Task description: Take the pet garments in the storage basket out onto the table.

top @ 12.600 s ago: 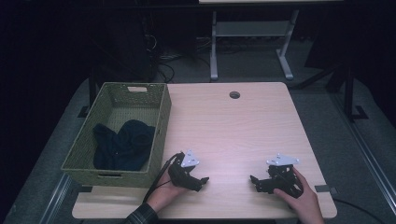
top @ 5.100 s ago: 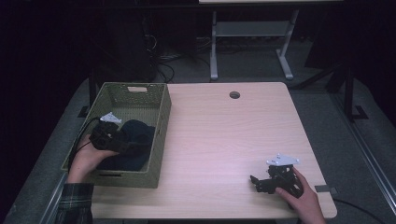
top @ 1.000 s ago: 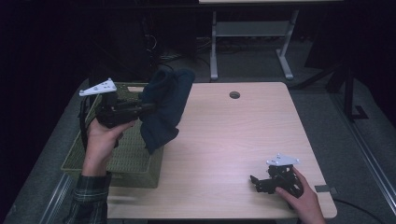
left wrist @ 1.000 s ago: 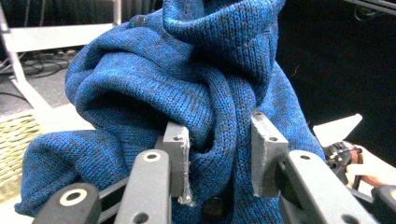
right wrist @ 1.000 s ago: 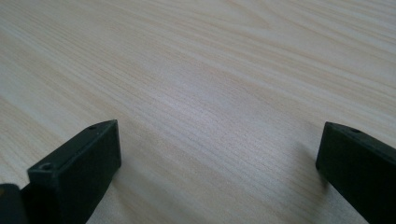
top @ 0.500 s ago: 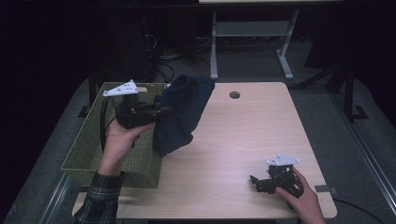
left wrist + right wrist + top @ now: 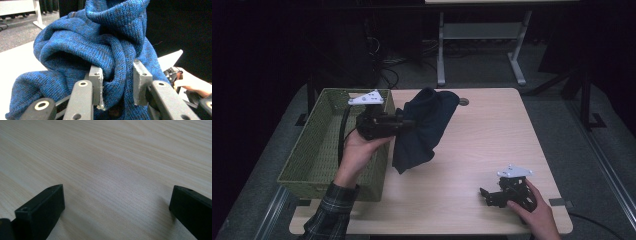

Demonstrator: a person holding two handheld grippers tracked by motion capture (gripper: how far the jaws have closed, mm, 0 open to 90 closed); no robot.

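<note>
My left gripper [image 7: 404, 123] is clamped on a thick fold of the blue knitted garment [image 7: 422, 127]; in the left gripper view the wool bulges between the pads [image 7: 96, 86], so the bite is deep rather than at an edge. That is why the cloth bunches at the grip and the rest hangs free.

Position: the garment is off the table [image 7: 492, 145], held in the air just past the basket's [image 7: 319, 145] right rim, at about 10 o'clock on the tabletop. Its lower tail dangles toward 6 o'clock, close to the wood; I cannot tell whether it touches. I hold the gripper level, jaws pointing toward 3 o'clock, which keeps the load clear of the wicker wall.

The basket looks empty now.

My right gripper [image 7: 492, 196] rests on the table at about 5 o'clock, well apart from the cloth, jaws wide with bare wood between them. I judge it is parked there, ready to take a second hold.
</note>
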